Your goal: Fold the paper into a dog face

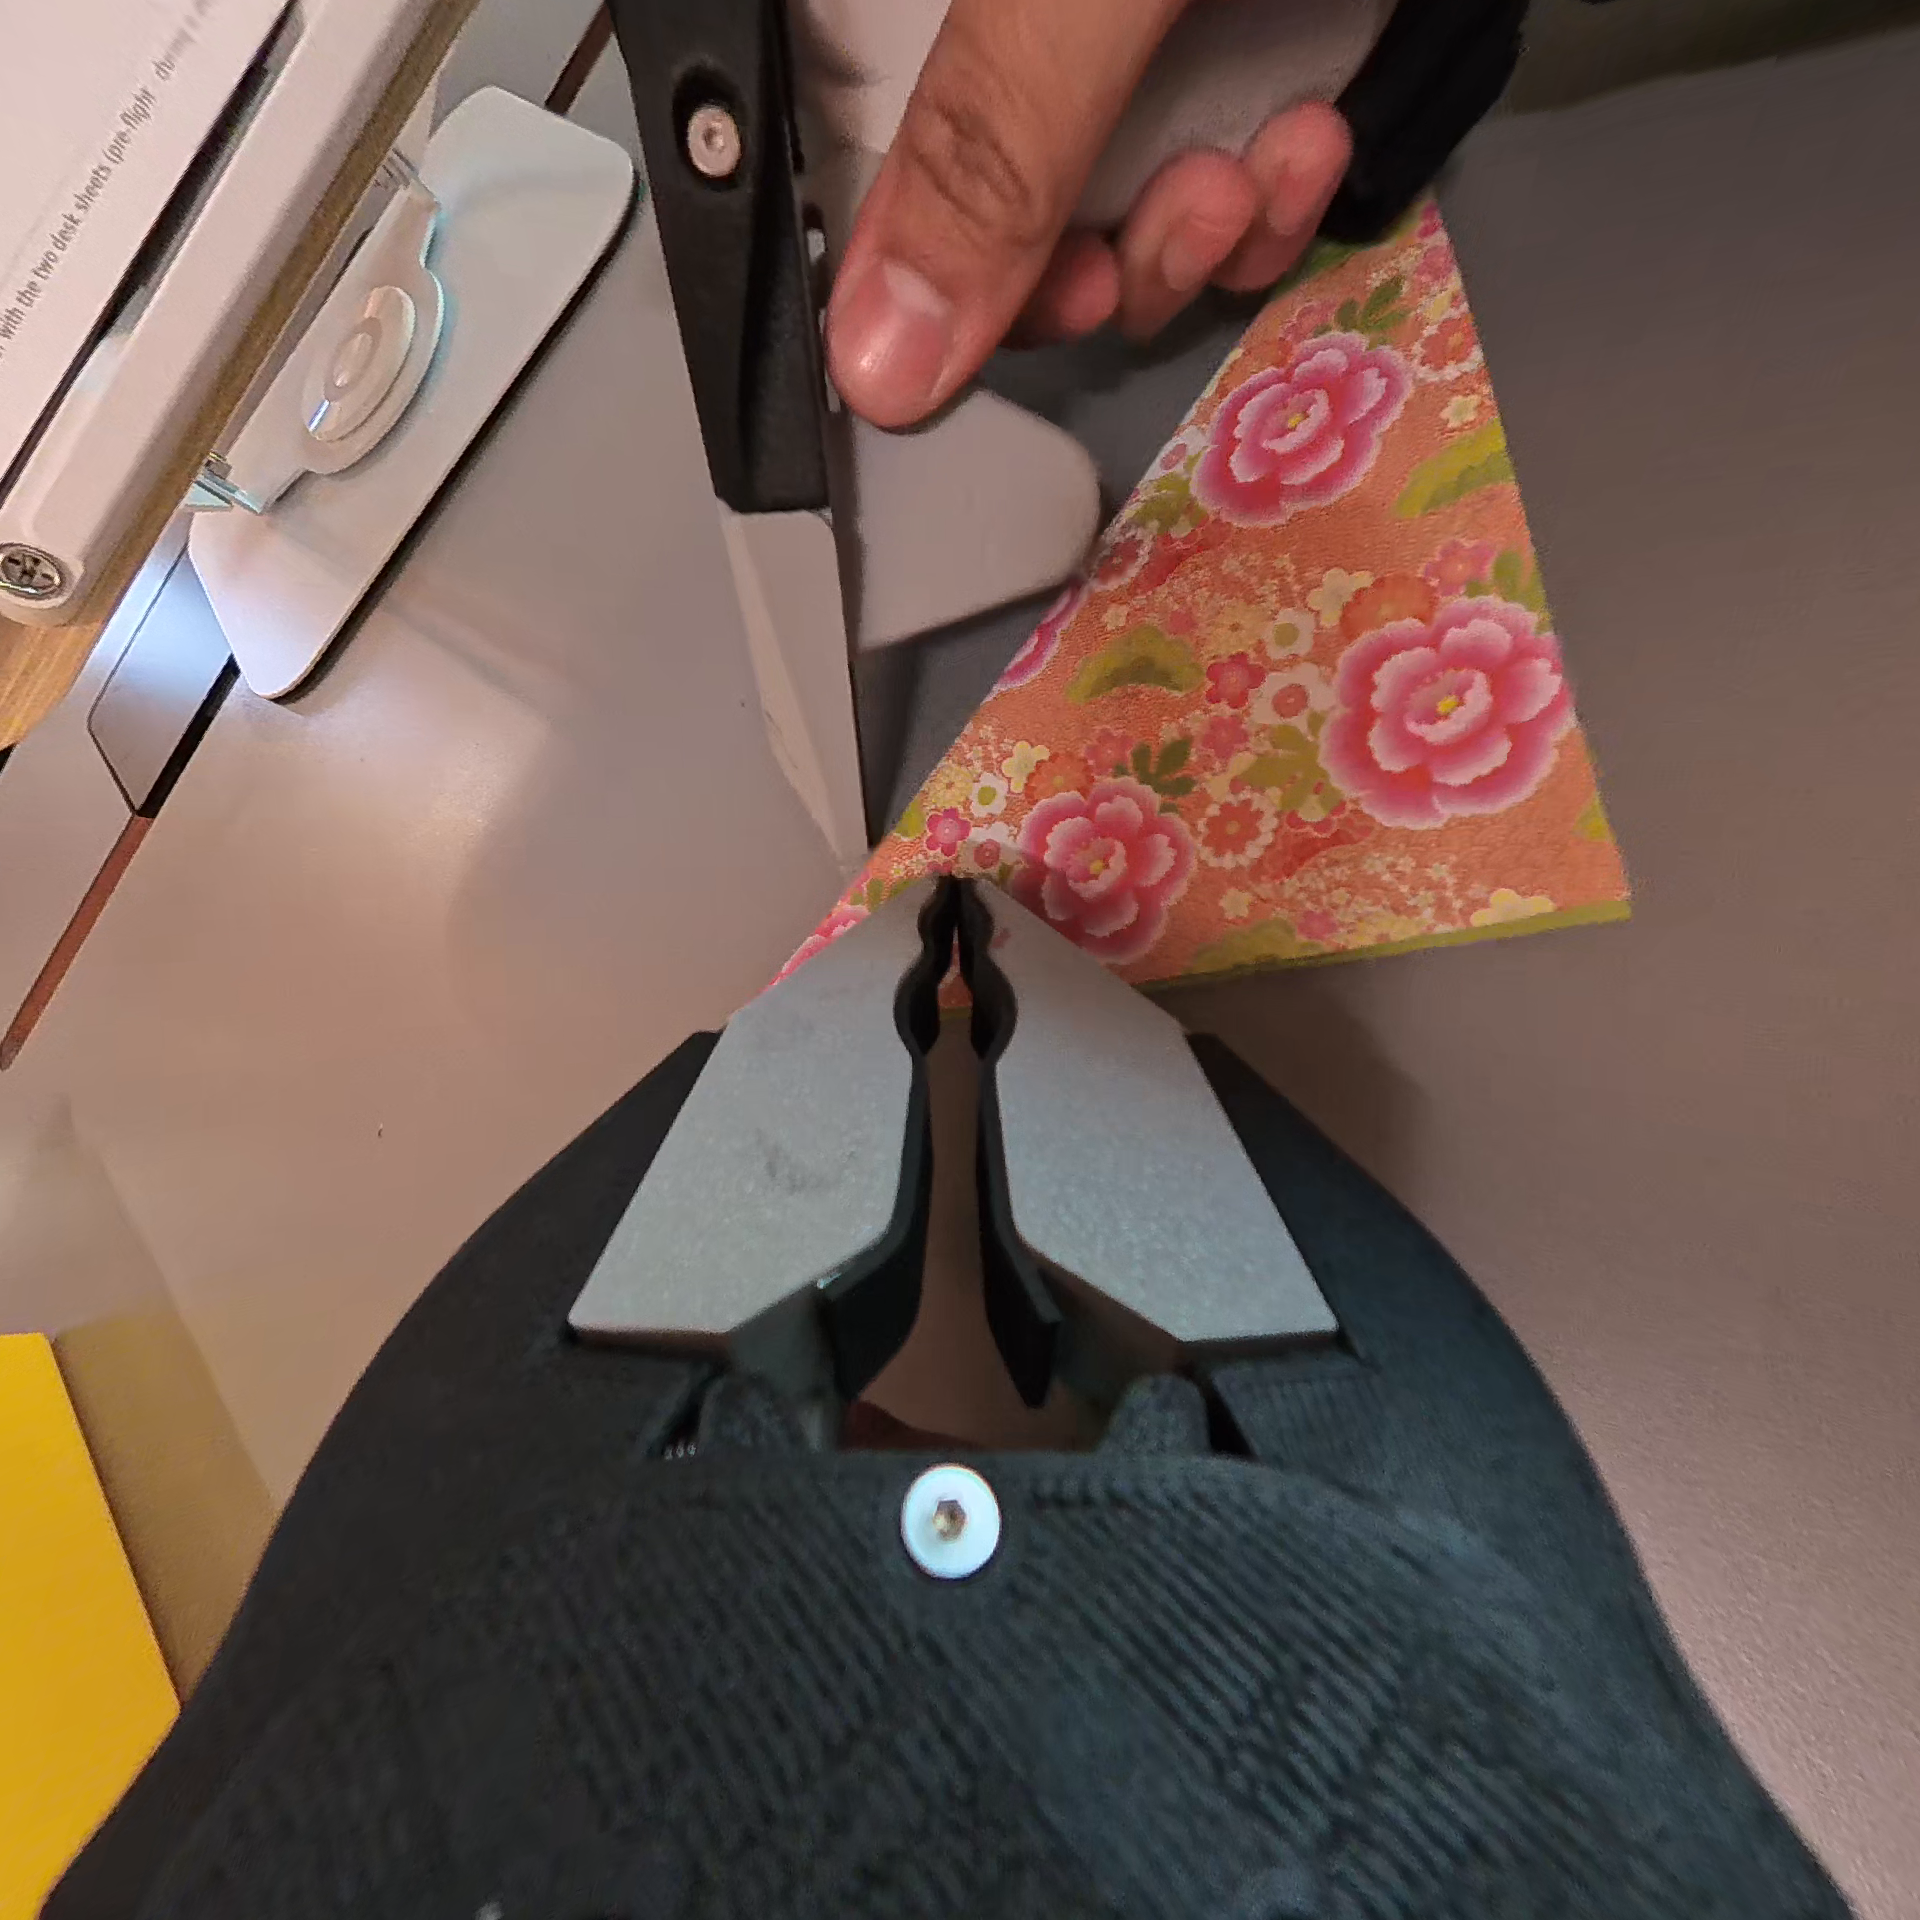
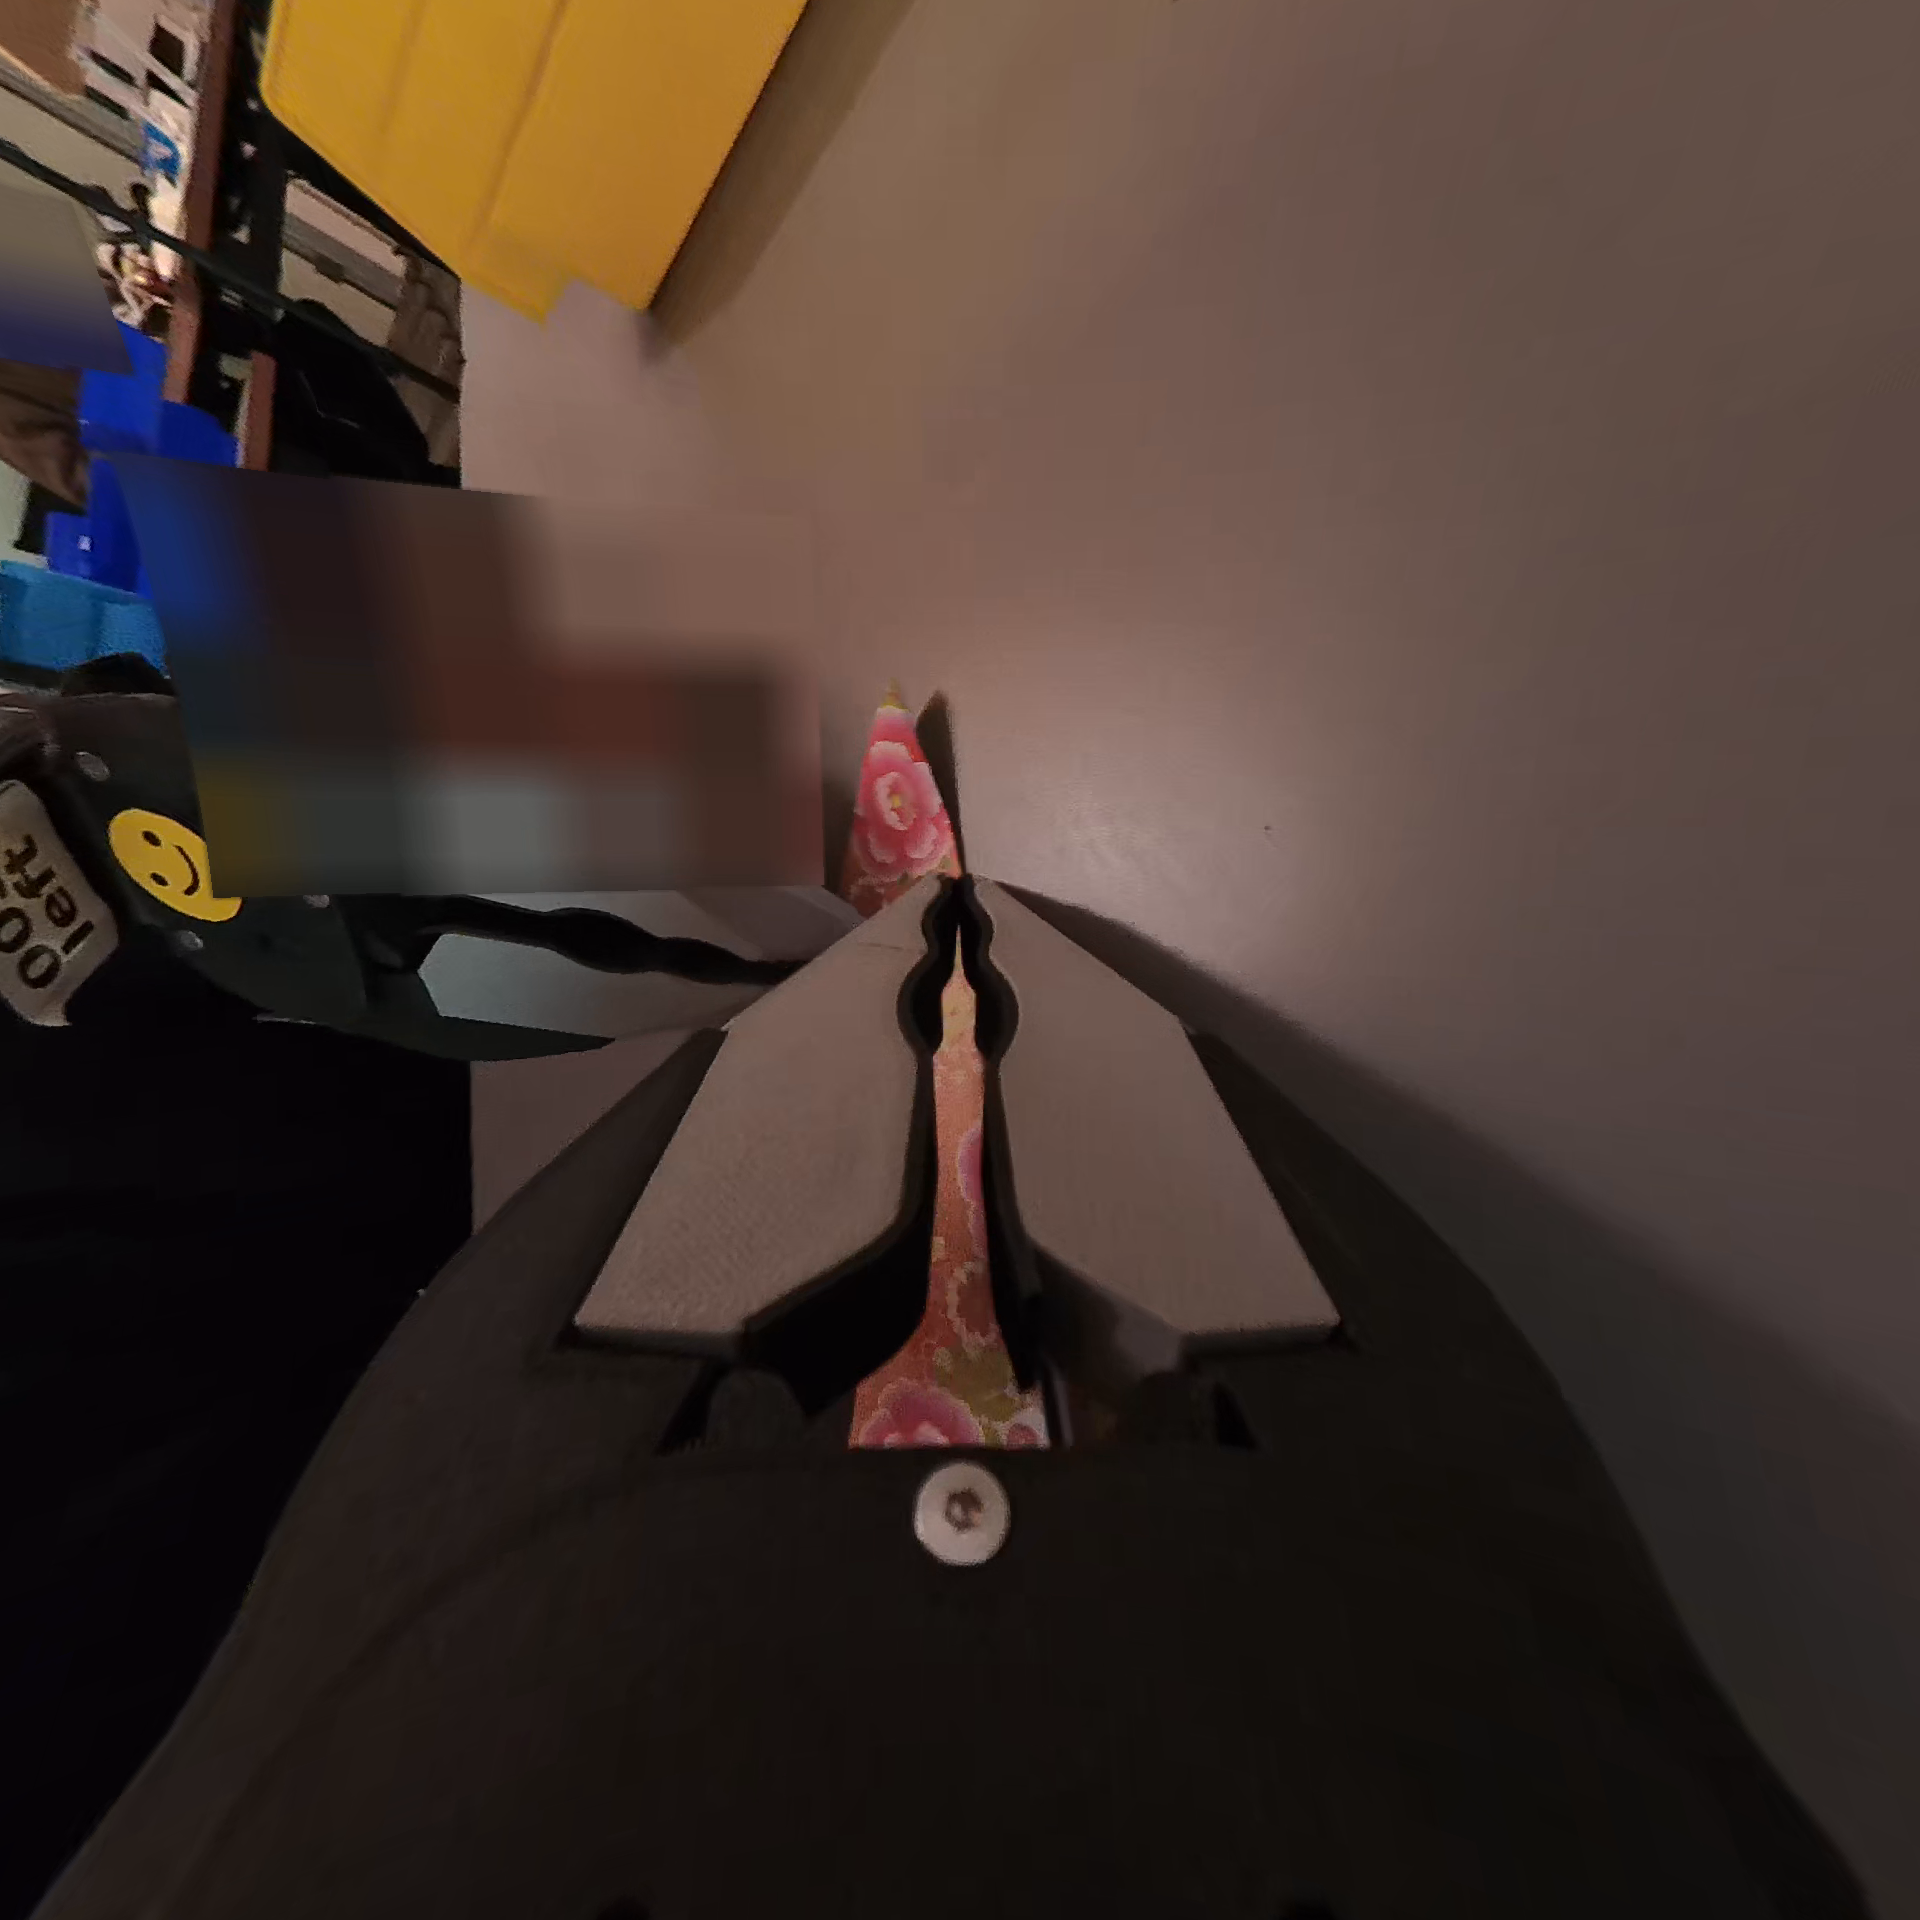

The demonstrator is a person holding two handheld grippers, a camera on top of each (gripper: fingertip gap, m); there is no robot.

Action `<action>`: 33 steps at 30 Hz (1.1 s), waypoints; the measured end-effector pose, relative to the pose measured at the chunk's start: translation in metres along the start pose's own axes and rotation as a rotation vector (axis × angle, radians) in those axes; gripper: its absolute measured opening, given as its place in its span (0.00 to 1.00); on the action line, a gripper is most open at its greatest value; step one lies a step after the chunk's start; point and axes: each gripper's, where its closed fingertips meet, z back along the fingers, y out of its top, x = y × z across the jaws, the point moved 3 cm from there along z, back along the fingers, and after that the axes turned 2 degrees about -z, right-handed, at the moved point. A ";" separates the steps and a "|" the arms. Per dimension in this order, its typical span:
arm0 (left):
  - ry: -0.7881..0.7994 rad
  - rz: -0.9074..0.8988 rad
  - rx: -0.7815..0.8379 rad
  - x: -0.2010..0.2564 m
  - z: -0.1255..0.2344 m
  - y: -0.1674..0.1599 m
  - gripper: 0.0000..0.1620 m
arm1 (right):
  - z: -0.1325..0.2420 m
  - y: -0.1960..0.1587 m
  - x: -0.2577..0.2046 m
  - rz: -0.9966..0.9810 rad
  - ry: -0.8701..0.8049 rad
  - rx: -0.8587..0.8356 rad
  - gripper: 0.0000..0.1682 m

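Note:
The paper is orange with pink flowers and a green underside. It is folded into a triangle on the grey table. My left gripper is shut with its tips pinched on the paper's near left corner. My right gripper, held by a hand, comes down from the top and meets the same corner. In the right wrist view my right gripper is shut on the paper. The paper shows beyond the tips and through the gap between the fingers. The left gripper lies shut at the left.
A white stand with a metal base plate is at the back left. A yellow box sits at the table's edge and also shows in the left wrist view. Shelves with blue bins stand beyond the table. Only a small space, under 4 cm, lies between the two pairs of fingers.

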 end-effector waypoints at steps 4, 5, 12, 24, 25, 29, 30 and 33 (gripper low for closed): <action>-0.001 0.002 0.000 0.000 0.000 0.000 0.00 | 0.007 -0.008 -0.012 -0.002 0.103 -0.024 0.00; -0.001 0.001 0.000 0.000 0.000 0.000 0.00 | 0.008 -0.010 -0.016 -0.014 0.140 -0.029 0.00; 0.000 0.001 0.000 0.000 0.000 0.000 0.00 | 0.014 -0.021 -0.003 -0.039 0.070 -0.104 0.00; 0.004 -0.002 -0.001 0.000 0.000 0.000 0.00 | 0.030 -0.030 0.001 -0.026 0.033 -0.138 0.00; 0.004 -0.002 -0.001 0.000 0.000 0.000 0.00 | 0.030 -0.031 -0.003 -0.011 0.049 -0.143 0.00; 0.006 -0.001 -0.002 0.000 0.000 0.000 0.00 | 0.026 -0.037 -0.005 -0.012 0.071 -0.187 0.00; 0.005 0.000 -0.002 0.000 0.000 0.000 0.00 | 0.029 -0.034 -0.002 -0.029 0.062 -0.168 0.00; 0.004 0.001 -0.002 0.000 0.000 0.000 0.00 | 0.038 -0.034 0.001 -0.028 0.068 -0.139 0.00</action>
